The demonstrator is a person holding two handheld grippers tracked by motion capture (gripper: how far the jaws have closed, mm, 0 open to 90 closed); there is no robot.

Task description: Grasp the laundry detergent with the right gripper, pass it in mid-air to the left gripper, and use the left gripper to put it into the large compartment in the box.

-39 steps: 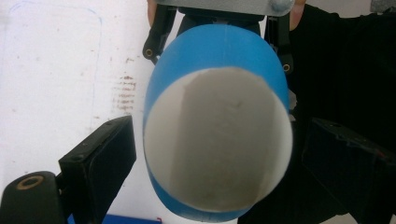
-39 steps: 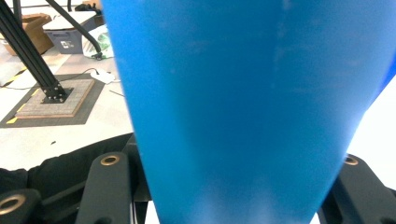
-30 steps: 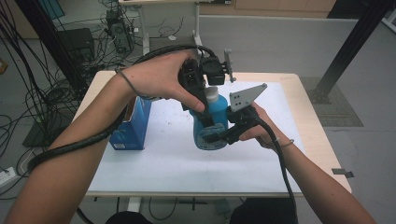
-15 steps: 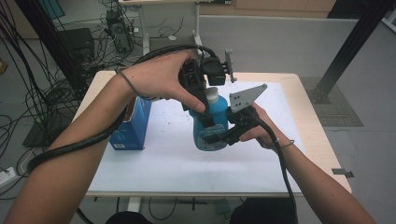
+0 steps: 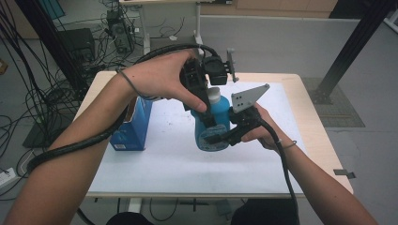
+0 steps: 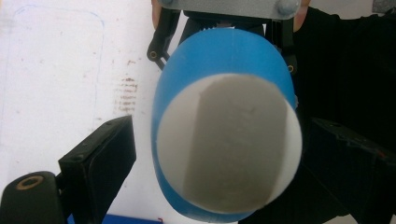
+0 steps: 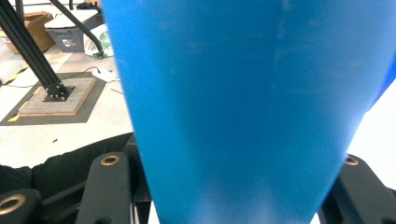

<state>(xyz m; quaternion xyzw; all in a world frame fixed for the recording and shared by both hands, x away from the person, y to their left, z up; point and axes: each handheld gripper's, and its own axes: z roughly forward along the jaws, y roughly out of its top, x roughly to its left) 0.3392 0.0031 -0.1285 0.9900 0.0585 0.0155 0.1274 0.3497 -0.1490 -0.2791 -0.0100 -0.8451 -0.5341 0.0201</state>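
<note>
A blue bottle (image 5: pixel 213 129) with a white cap (image 5: pixel 214 95) stands upright on the white mat (image 5: pixel 159 159). My right gripper (image 5: pixel 217 137) comes in from the right and is shut on the bottle's lower body; in the right gripper view the blue wall (image 7: pixel 243 102) sits between the two jaws. My left gripper (image 5: pixel 211 107) points down over the bottle's top. In the left gripper view its jaws stand either side of the cap (image 6: pixel 229 144), and a strip of mat shows between the left jaw and the bottle. The left gripper is open.
A blue carton (image 5: pixel 133 124) stands upright at the mat's left edge, under the left forearm. The wooden table (image 5: pixel 324 140) has bare strips left and right of the mat. Cables and black frame posts (image 5: pixel 347 51) lie beyond the table's far edge.
</note>
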